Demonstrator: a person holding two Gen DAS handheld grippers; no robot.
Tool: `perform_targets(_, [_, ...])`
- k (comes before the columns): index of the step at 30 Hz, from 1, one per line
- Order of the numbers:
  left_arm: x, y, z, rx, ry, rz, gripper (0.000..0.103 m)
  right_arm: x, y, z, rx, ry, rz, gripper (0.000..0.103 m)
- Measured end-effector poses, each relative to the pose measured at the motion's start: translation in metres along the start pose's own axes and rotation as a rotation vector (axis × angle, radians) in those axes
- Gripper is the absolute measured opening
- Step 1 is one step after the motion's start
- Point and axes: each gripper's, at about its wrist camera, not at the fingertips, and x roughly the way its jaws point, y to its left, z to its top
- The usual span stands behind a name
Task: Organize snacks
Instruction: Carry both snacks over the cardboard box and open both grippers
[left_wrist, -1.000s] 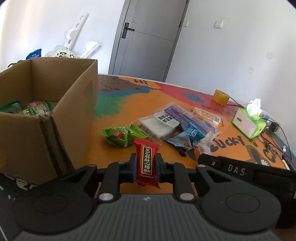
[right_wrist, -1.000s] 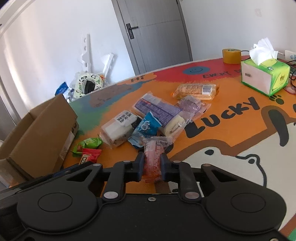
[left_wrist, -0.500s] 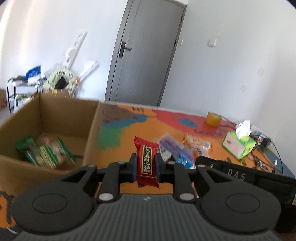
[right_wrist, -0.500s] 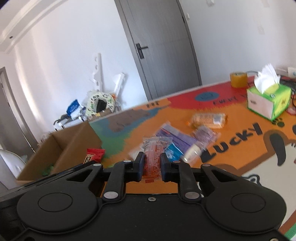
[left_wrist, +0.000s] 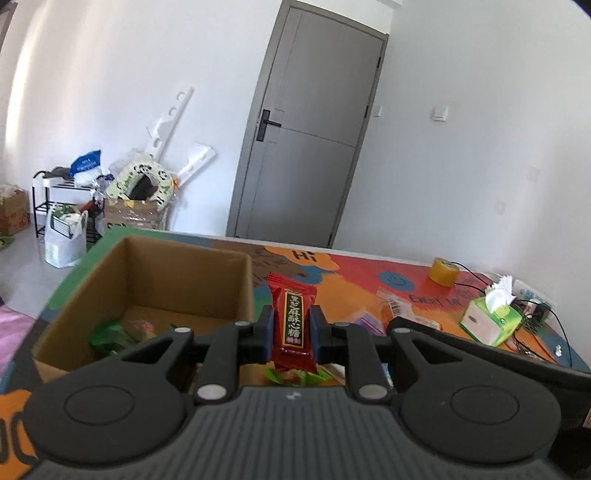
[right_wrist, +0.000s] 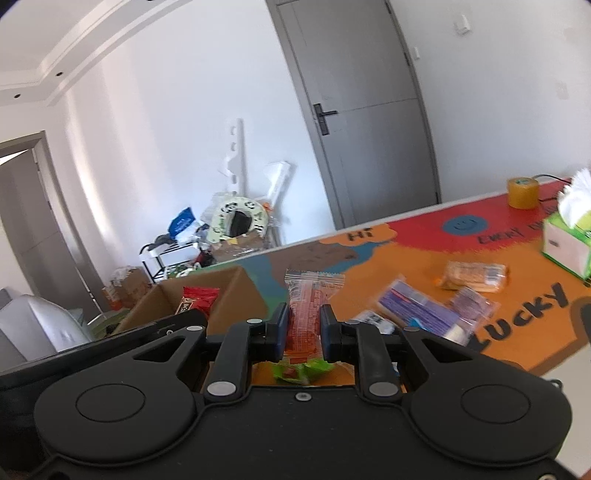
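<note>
Both snacks have been lifted clear of the surface toward the box, the red candy clamped in the shut left tongs and the clear packet pinched in the right tongs, so dropping them in seems next.

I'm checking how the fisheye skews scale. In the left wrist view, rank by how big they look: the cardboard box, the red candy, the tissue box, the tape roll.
Largest to smallest:
cardboard box
red candy, enlarged by sitting close to the lens in the left gripper
tissue box
tape roll
</note>
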Motion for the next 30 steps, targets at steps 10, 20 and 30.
perform_targets(10, [-0.005,0.038,0.019,-0.021,-0.035,0.064,0.019,0.021,0.032,0.009,-0.032,0.000,0.069,0.019])
perform_targets(20, [0.007,0.078,0.024,-0.062,-0.026,0.122,0.019,0.048,0.063,0.011,-0.059,0.033,0.120,0.019])
perform_targets(30, [0.024,0.103,0.024,-0.103,0.008,0.151,0.019,0.067,0.071,0.010,-0.026,0.060,0.150,0.031])
